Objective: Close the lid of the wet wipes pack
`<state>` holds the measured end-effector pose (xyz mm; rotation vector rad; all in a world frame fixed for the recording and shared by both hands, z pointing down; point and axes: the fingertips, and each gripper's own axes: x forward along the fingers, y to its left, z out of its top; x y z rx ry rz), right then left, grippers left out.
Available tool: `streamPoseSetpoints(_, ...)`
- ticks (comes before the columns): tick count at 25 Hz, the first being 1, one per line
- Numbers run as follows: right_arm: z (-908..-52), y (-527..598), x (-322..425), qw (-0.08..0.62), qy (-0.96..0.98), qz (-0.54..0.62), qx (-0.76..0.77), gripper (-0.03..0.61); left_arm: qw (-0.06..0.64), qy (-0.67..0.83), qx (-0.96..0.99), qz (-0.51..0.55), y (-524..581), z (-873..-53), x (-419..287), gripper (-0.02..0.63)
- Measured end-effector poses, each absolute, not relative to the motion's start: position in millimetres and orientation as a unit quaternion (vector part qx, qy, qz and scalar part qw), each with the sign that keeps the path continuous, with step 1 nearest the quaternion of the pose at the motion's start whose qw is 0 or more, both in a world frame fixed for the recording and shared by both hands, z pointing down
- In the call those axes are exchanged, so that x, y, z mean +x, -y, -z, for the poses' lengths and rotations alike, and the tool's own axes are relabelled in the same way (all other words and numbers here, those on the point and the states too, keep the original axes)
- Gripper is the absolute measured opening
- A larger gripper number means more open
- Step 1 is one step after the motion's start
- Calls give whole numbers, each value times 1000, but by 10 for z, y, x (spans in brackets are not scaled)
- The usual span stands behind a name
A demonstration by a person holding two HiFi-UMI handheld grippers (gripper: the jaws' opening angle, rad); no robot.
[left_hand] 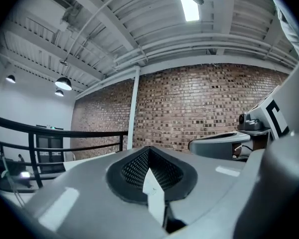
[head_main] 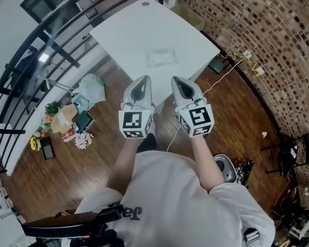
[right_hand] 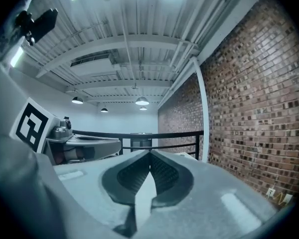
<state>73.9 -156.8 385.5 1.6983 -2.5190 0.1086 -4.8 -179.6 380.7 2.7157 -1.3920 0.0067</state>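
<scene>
The wet wipes pack (head_main: 161, 57) is a pale, see-through packet lying flat near the middle of the white table (head_main: 129, 32); whether its lid is up cannot be told at this distance. Both grippers are held side by side in front of the person, short of the table's near edge. The left gripper (head_main: 142, 81) and the right gripper (head_main: 178, 82) are shut with nothing in them. In the left gripper view the left gripper (left_hand: 149, 149) points at a brick wall. The right gripper (right_hand: 150, 153) points along a railing and a brick wall. Neither gripper view shows the pack.
A small dark disc (head_main: 146, 4) lies at the table's far end. A black railing (head_main: 38, 45) runs along the left. Bags, boxes and flowers (head_main: 67, 120) clutter the wooden floor at the left. A cable (head_main: 232, 63) trails towards the brick wall (head_main: 268, 30), and a black chair (head_main: 293, 153) stands at the right.
</scene>
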Motion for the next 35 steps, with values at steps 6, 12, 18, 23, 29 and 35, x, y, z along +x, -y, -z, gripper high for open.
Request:
streamPoseSetpoints(6, -3819, 2382, 779, 57, 818, -32, 571, -9, 41, 446, 894, 5, 2636, -3733, -85, 15)
streamPoseSetpoints(12, -3921, 2992, 733, 74, 814, -31, 575, -9, 57, 424, 904, 2, 3158, -3908, 10, 15)
streamPoseSetpoints(18, -4072, 3299, 904, 86, 814, -45, 572, -9, 75, 416, 906, -9, 3491, -4069, 249, 15)
streamPoseSetpoints(23, -4262, 3663, 1237, 94, 823, -61, 557, -9, 99, 426, 899, -22, 3858, -4314, 578, 15)
streamPoseSetpoints(29, -4615, 4051, 1293, 127, 849, -71, 508, -9, 130, 455, 880, -30, 4239, -4594, 639, 15)
streamPoseSetpoints(35, -4880, 4292, 1347, 152, 860, -80, 480, -9, 142, 471, 869, -58, 4480, -4830, 623, 15)
